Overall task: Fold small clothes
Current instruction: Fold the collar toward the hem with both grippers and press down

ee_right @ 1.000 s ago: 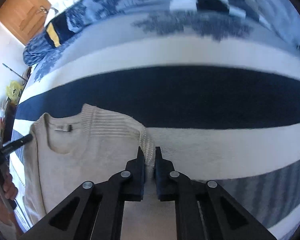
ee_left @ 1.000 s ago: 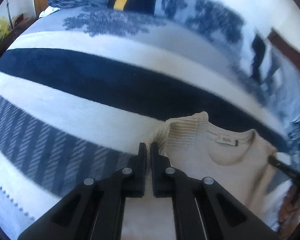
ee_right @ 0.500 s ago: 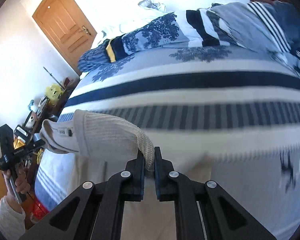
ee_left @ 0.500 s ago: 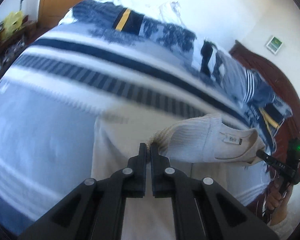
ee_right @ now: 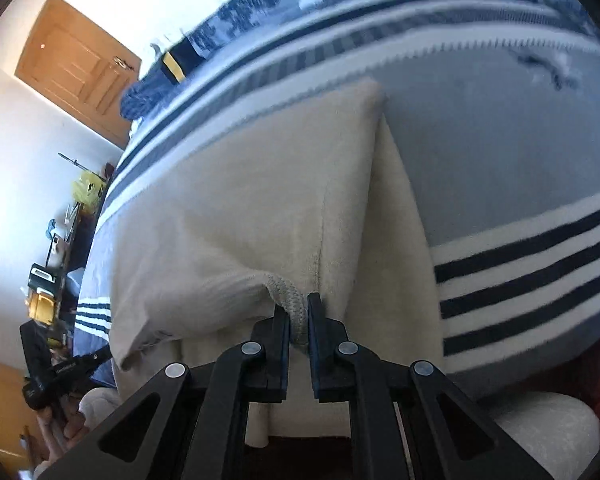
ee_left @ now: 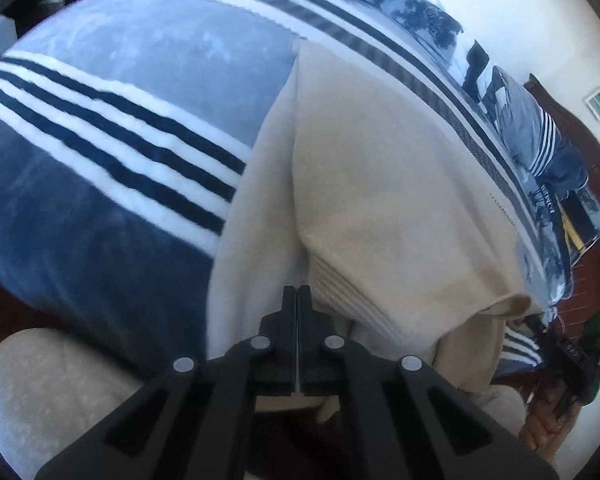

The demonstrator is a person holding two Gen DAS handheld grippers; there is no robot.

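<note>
A cream knit sweater lies on the blue and white striped blanket, folded over itself with its ribbed shoulder pulled toward the near bed edge. My left gripper is shut on the ribbed shoulder at the fold's left corner. My right gripper is shut on the other ribbed shoulder corner of the sweater. Both hold the top half doubled over the lower half. The right gripper shows at the left wrist view's lower right; the left one at the right wrist view's lower left.
The blanket covers the bed. Pillows and bedding lie at the far side. A wooden door and a cluttered shelf stand to the left. A pale cushion lies below the bed edge.
Both grippers have carried the sweater's shoulders from the far side toward the near bed edge, folding the top over the lower half. Collar and label are now hidden underneath.
</note>
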